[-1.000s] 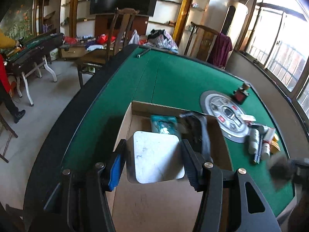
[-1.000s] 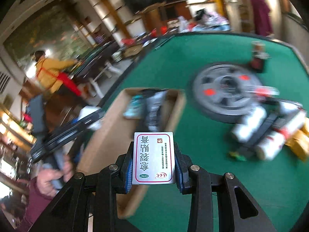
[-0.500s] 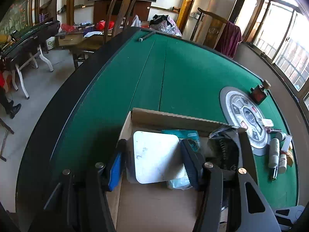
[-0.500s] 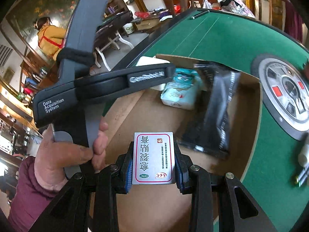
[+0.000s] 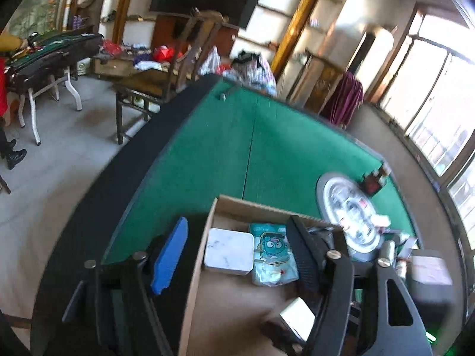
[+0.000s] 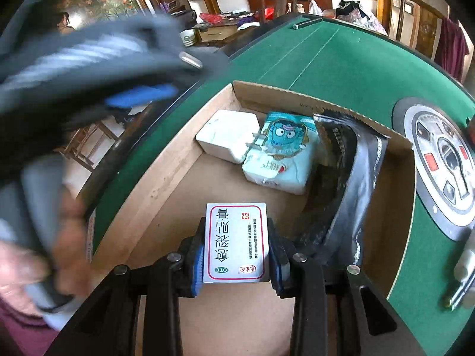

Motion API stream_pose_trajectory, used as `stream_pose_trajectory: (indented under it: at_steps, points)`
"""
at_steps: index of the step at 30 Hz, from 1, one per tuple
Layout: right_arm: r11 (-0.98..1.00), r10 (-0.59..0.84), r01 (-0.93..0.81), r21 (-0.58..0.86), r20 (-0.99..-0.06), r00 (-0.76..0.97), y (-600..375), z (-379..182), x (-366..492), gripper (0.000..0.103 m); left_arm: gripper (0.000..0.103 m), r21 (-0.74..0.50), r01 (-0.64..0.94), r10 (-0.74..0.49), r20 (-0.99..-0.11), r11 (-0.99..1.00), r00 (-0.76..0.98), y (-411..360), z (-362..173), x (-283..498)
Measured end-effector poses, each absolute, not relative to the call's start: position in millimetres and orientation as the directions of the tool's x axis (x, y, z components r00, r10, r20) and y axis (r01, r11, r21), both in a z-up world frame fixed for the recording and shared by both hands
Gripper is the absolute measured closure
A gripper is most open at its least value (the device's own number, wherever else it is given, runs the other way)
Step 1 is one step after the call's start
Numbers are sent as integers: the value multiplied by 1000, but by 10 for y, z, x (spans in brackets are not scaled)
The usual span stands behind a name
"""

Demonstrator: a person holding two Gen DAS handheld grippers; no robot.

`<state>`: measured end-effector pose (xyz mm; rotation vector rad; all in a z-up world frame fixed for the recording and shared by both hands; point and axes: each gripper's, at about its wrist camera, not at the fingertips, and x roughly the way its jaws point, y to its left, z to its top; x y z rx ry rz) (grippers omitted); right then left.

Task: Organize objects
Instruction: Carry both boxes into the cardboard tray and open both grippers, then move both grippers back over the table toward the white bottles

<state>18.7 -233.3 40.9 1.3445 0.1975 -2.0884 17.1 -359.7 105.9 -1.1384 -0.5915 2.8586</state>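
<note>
A cardboard box sits on the green felt table. In its far corner lie a white charger block, a teal cartoon tissue pack and a black foil pouch. My right gripper is shut on a white medicine box with a red border, held low over the box floor. My left gripper is open and empty above the box's left wall; the charger block and the tissue pack lie between its fingers.
A round grey control panel is set in the felt right of the box. Small bottles and tubes lie past it. The black padded table rim runs along the left. Chairs and shelves stand behind the table.
My left gripper has opened and let the white charger block down into the box's far corner, then pulled back. My right gripper has moved the medicine box lower and further into the box.
</note>
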Motion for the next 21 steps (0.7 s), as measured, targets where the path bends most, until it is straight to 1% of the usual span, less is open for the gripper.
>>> stream_pose_trajectory:
  at_steps: [2,5,8,10,11,14,16,19,21]
  points:
    - [-785,-427,585,205,-863,-270,-2402,386,144,65,30,-364,137,142,-643,-921,-753,-3646,1133,302]
    - [-782,-421,590,202,-869,-260,-2494,347,67,64,24,-364,161,119,-638,-917,-761,-3682,1195,476]
    - [-793,-432,567,223,-862,-266,-2354,390,89,54,22,-347,175,98,-644,-921,-759,-3654,1206,645]
    - [-794,-455,555,248,-848,-272,-2234,501,142,46,21,-334,177,92,-653,-926,-752,-3601,1216,719]
    - [-796,-461,552,249,-841,-284,-2174,560,149,44,21,-329,172,93,-654,-928,-751,-3567,1218,771]
    - [-805,-465,549,226,-814,-348,-1895,772,224,34,21,-316,141,102,-642,-938,-760,-3398,1247,975]
    - [-818,-463,537,207,-790,-401,-1643,925,301,25,21,-314,116,114,-629,-942,-769,-3250,1275,1104]
    - [-855,-429,495,159,-752,-501,-1195,1128,380,19,20,-310,67,150,-625,-948,-766,-2915,1315,1250]
    - [-882,-398,449,142,-734,-550,-833,1205,389,18,20,-306,29,177,-623,-952,-762,-2708,1333,1322]
